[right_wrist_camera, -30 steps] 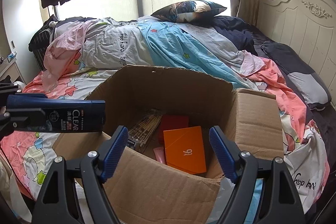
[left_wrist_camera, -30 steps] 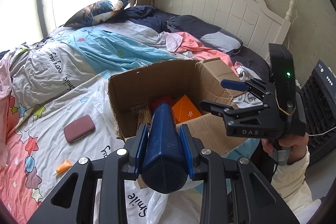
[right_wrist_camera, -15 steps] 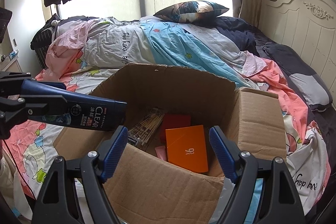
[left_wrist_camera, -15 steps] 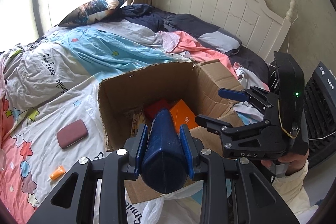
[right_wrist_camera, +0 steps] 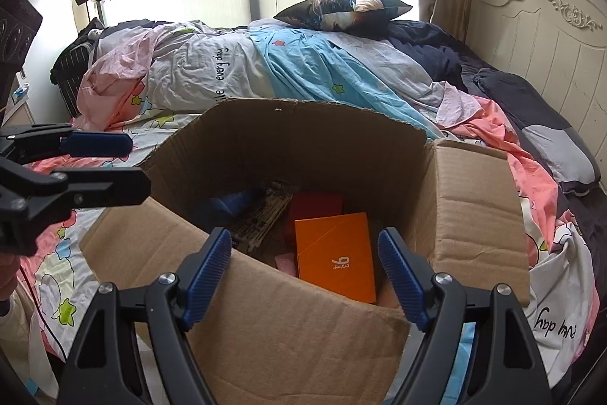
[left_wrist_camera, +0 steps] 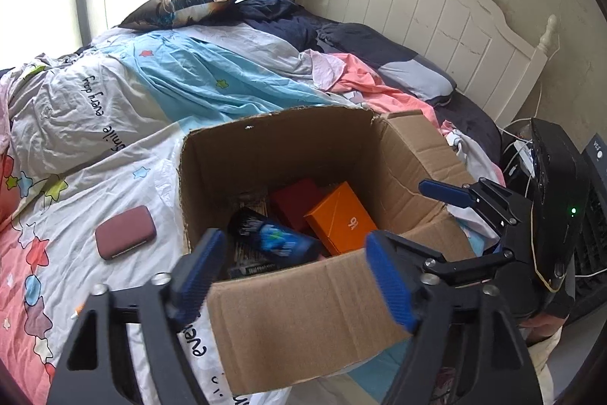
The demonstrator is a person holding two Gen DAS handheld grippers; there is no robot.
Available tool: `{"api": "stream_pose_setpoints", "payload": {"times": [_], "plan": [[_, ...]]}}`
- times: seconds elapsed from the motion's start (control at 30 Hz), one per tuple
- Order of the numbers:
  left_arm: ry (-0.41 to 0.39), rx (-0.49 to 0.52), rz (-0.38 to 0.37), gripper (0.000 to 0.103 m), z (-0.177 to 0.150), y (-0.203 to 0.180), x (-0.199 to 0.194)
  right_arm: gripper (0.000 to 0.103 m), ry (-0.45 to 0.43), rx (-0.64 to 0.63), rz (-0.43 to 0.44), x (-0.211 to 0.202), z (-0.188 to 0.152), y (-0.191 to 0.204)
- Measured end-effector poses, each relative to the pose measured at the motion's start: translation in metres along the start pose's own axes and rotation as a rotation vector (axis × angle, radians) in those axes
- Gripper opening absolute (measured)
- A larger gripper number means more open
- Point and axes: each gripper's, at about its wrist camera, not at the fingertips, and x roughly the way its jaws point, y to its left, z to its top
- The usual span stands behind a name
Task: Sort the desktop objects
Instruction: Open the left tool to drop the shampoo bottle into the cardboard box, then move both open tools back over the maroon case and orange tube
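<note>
Left hand-held gripper [left_wrist_camera: 292,276]: spread wide, nothing held, above the near wall of the box [left_wrist_camera: 311,321].
Right hand-held gripper [right_wrist_camera: 305,276]: spread wide, nothing held, over the box's near edge.
Bottle [left_wrist_camera: 273,241]: dark blue, lying inside the box, left of the orange carton [left_wrist_camera: 339,217]; blurred.
Red carton [left_wrist_camera: 296,200]: behind the orange one.
Case [left_wrist_camera: 125,232]: maroon, on the bed [left_wrist_camera: 76,139], left of the box.
</note>
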Motion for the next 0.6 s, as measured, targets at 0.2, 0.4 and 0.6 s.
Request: {"api": "stream_pose_setpoints", "payload": {"times": [0.2,0.4,0.6], "plan": [[0.020,-0.028,0.036,0.102,-0.002,0.007,0.007,0.077,-0.001,0.000,0.006,0.002,-0.001,0.001],[0.054,-0.065,0.022,0.102,-0.007,0.017,0.009,0.077,-0.007,0.005,0.010,0.002,-0.001,0.003],[0.063,-0.073,0.058,0.103,-0.018,0.028,0.000,0.077,-0.021,0.008,0.010,-0.001,0.000,0.010]]}}
